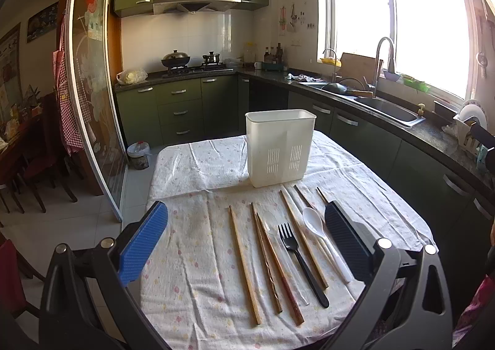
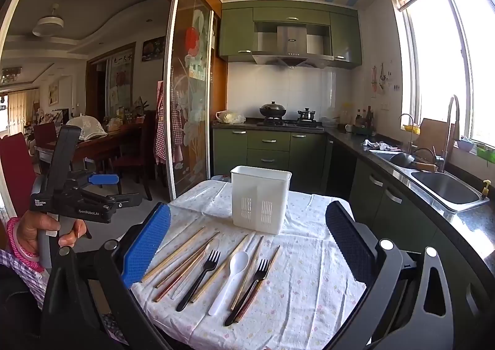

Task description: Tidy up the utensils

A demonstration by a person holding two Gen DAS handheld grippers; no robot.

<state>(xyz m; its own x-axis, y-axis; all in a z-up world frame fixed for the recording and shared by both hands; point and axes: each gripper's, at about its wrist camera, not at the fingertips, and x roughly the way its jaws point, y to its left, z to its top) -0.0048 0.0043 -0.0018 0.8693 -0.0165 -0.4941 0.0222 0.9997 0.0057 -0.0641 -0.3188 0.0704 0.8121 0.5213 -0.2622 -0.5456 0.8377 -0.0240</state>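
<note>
Both grippers hang above the near edge of the table with their jaws spread wide and nothing between them. The left gripper (image 1: 246, 235) has a blue pad (image 1: 144, 243) on one side and a black pad (image 1: 346, 241) on the other; from the right wrist view it shows at the left side, held in the person's left hand (image 2: 40, 234). The right gripper (image 2: 247, 241) is built the same, blue finger on the left and black on the right, and it frames the whole spread of cutlery.

On the tablecloth (image 1: 191, 288), near the front edge, the utensils lie side by side, roughly pointing from the near edge toward the far one. There are several wooden chopsticks (image 1: 244, 266), some pale and some darker, a black fork (image 1: 301, 263) among them, a white spoon (image 2: 230, 280) near the middle of the row, and a second black fork (image 2: 247, 291) toward the right side, lying across a dark chopstick. A clear plastic spoon (image 2: 210, 249) sits beside the first fork (image 2: 199, 280), hard to make out against the cloth.

Farther back, around the middle of the table, a white plastic holder (image 1: 280, 147) stands upright with slotted vents low on its front. It is well apart from the row of cutlery.
</note>
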